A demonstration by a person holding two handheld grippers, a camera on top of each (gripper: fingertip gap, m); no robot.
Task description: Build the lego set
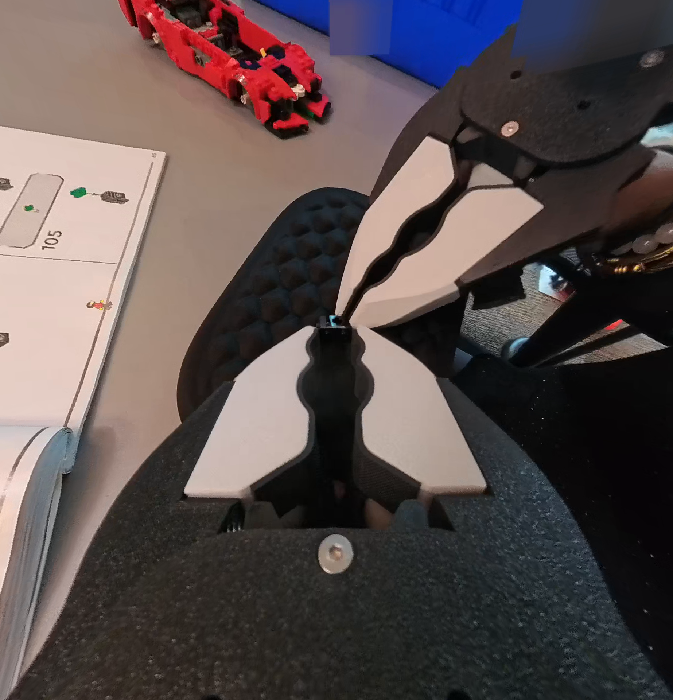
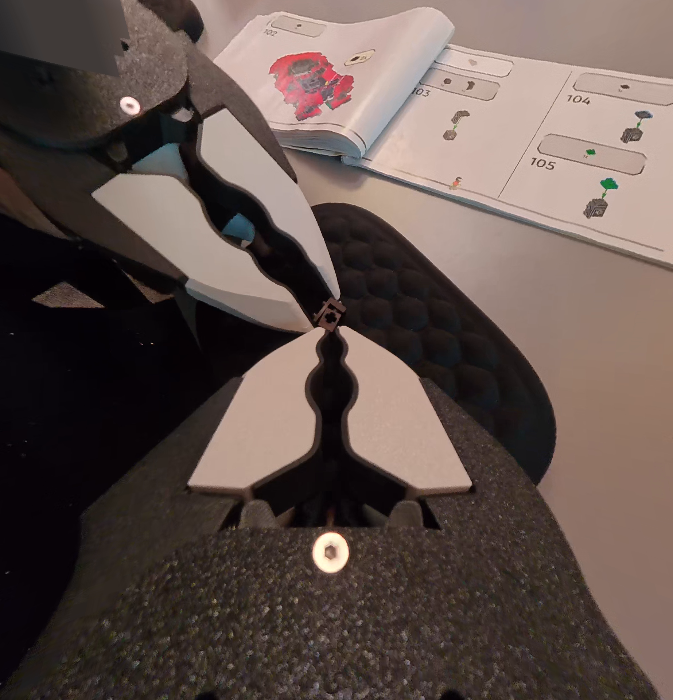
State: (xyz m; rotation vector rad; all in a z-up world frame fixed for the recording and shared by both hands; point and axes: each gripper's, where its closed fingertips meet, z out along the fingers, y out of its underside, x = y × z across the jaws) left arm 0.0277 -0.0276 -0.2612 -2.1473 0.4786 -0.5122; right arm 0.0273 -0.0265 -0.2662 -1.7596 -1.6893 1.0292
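My left gripper point(image 1: 333, 330) is shut on a small black brick point(image 1: 332, 333) at its fingertips. In the right wrist view the left gripper point(image 2: 324, 316) comes in from the upper left, and the black brick point(image 2: 329, 315) shows a cross-shaped hole. My right gripper point(image 2: 330, 333) is shut, with its tips touching the brick from below. In the left wrist view the right gripper point(image 1: 343, 317) comes in from the upper right. A tiny pale bit shows at its tips. I cannot tell whether it holds a piece. Both grippers meet above a black pad.
A partly built red Lego car point(image 1: 229, 64) lies on the grey table at the back. An open instruction booklet point(image 1: 62, 284) point(image 2: 516, 151) lies beside the black hex-patterned pad point(image 1: 289, 272) point(image 2: 422, 322). A blue container point(image 1: 410, 60) stands behind the car. The grippers are tip to tip, or close to it.
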